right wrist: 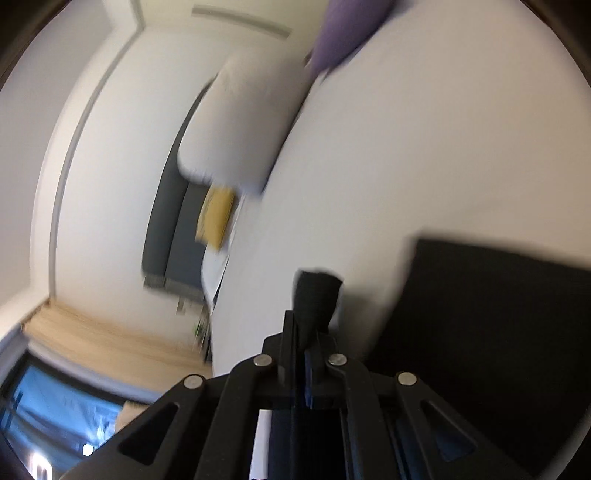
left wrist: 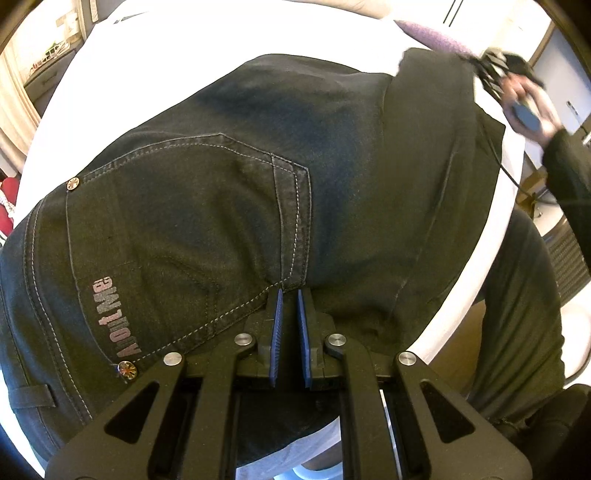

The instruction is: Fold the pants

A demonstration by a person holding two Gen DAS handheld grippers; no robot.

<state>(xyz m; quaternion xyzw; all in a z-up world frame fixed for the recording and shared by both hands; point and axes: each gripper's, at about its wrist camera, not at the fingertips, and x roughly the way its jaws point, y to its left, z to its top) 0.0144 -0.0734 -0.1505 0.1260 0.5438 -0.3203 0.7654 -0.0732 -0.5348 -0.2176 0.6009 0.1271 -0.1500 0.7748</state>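
Dark denim pants (left wrist: 229, 206) lie on a white bed (left wrist: 155, 62), back pocket and its printed logo facing up. My left gripper (left wrist: 290, 295) rests at the pocket's corner seam, its blue pads a narrow gap apart with no cloth between them. My right gripper (right wrist: 312, 314) is shut on a dark bunch of the pants (right wrist: 317, 295), held above the bed; more pants cloth (right wrist: 491, 332) lies at the lower right. The right gripper and the hand on it also show in the left wrist view (left wrist: 517, 92) at the pants' far end.
A white pillow (right wrist: 243, 125), a purple cushion (right wrist: 343, 33) and a yellow item (right wrist: 216, 218) are at the bed's head. A dark headboard (right wrist: 166, 221), wooden floor (right wrist: 92, 343) and a window (right wrist: 55, 417) lie beyond. The person's dark-clothed legs (left wrist: 524, 314) stand by the bed edge.
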